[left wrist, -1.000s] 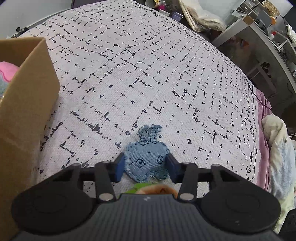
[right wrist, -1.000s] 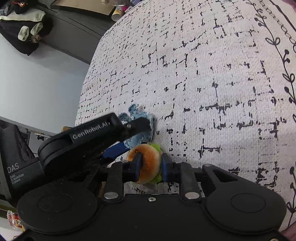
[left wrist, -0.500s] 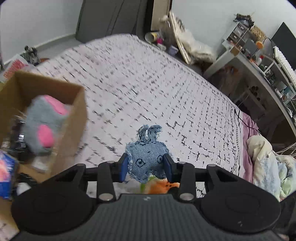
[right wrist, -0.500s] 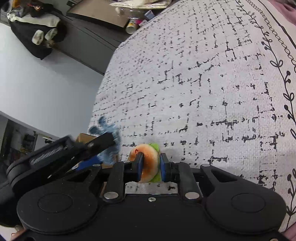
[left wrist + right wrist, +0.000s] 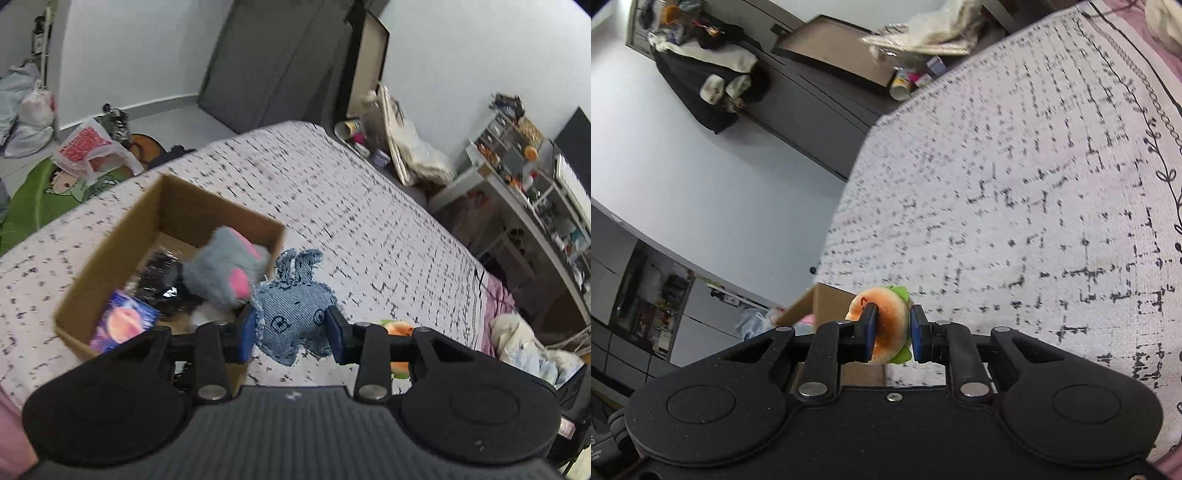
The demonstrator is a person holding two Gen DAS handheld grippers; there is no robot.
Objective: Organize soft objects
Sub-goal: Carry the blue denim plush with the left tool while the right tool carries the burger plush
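**Both grippers carry a soft toy above the bed, beside the box**

The left gripper (image 5: 291, 328) is clamped on a denim rabbit toy (image 5: 293, 317): its two blue pads press the toy's sides, the stitched face looks toward the camera and the frayed ears point up and away. The toy hangs clear of the bedspread (image 5: 369, 229), a white cover with a broken black grid pattern. Just to the left of the gripper sits an open cardboard box (image 5: 110, 240) on the bedspread. Inside it lie a grey plush with pink patches (image 5: 225, 273), leaning against the box's right wall, something dark and shiny (image 5: 159, 280) toward the middle, and a purple item with an orange picture (image 5: 123, 321) at the near corner. To the right of the left gripper, partly hidden behind its finger, shows an orange and green patch, the other toy.

The right gripper (image 5: 890, 328) is closed narrowly on a small burger plush (image 5: 886, 321), orange-brown bun with green trim, squeezed between its blue pads and held above the bed. Beyond its left finger a corner of the cardboard box appears, with something pink and pale inside, too blurred to name. The bedspread fills the right side of this view, with a black leaf-vine border (image 5: 1167, 173) along its edge.

Farther out, dark wardrobe doors (image 5: 277, 62) stand past the bed's end, plastic bags (image 5: 88, 147) lie on the floor, and a cluttered shelf unit (image 5: 524, 173) runs along the right wall.
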